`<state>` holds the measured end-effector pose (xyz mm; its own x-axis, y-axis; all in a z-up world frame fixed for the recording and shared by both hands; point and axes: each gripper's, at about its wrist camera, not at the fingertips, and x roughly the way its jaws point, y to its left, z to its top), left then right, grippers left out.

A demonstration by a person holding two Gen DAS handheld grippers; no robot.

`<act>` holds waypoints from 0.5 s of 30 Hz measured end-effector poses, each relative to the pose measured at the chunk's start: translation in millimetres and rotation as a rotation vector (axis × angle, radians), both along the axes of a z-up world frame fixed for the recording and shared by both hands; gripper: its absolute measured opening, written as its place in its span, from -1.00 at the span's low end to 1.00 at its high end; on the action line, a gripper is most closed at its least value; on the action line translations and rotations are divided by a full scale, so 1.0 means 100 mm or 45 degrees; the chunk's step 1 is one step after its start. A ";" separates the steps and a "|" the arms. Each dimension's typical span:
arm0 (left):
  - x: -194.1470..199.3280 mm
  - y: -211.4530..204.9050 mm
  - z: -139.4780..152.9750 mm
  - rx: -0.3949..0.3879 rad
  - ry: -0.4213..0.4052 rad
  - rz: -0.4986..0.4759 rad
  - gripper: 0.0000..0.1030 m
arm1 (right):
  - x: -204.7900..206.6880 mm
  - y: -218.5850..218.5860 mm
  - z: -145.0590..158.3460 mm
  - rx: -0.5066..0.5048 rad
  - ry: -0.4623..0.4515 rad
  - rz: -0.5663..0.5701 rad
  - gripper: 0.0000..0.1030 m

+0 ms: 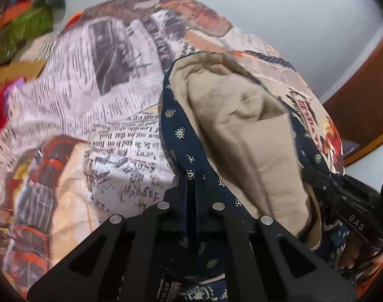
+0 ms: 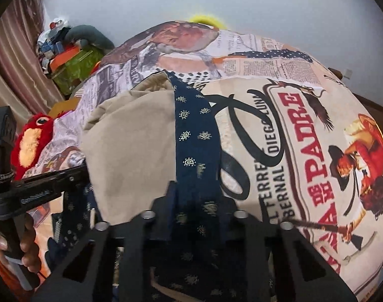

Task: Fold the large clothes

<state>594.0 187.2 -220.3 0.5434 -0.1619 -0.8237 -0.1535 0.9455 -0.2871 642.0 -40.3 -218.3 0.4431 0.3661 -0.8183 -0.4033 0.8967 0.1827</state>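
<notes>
A large beige garment point(image 1: 241, 125) with a navy paisley border point(image 1: 186, 136) lies bunched on a bed covered by a newspaper-and-poster print sheet point(image 1: 90, 100). My left gripper point(image 1: 190, 178) is shut, its fingers pinching the navy border near the garment's near edge. In the right wrist view the same beige cloth point(image 2: 131, 151) lies left of the navy band point(image 2: 196, 130), and my right gripper point(image 2: 196, 191) is shut on that band. Each gripper shows in the other's view: the right one point(image 1: 342, 196) at the garment's right side, the left one point(image 2: 53, 178) in a person's hand point(image 2: 23, 249).
A red plush toy point(image 2: 33, 141) lies at the bed's left side. A green bag with piled items point(image 2: 75, 65) stands behind it near a pink curtain point(image 2: 17, 58). A wooden bed frame point(image 1: 362, 95) runs along the right. The printed sheet point(image 2: 304, 138) stretches flat to the right.
</notes>
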 end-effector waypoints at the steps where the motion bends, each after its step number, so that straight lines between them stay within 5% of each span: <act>1: -0.04 -0.02 0.06 0.008 -0.014 -0.010 -0.95 | -0.02 -0.02 0.02 0.007 0.000 0.004 -0.74; 15: -0.94 -0.41 0.84 0.112 -0.128 -0.209 -0.96 | -0.91 -0.43 0.68 0.101 -0.080 0.085 -0.79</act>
<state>499.9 145.8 -136.7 0.5961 -0.1851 -0.7813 0.0298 0.9775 -0.2089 550.6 -83.2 -149.9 0.4647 0.4593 -0.7570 -0.4746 0.8510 0.2250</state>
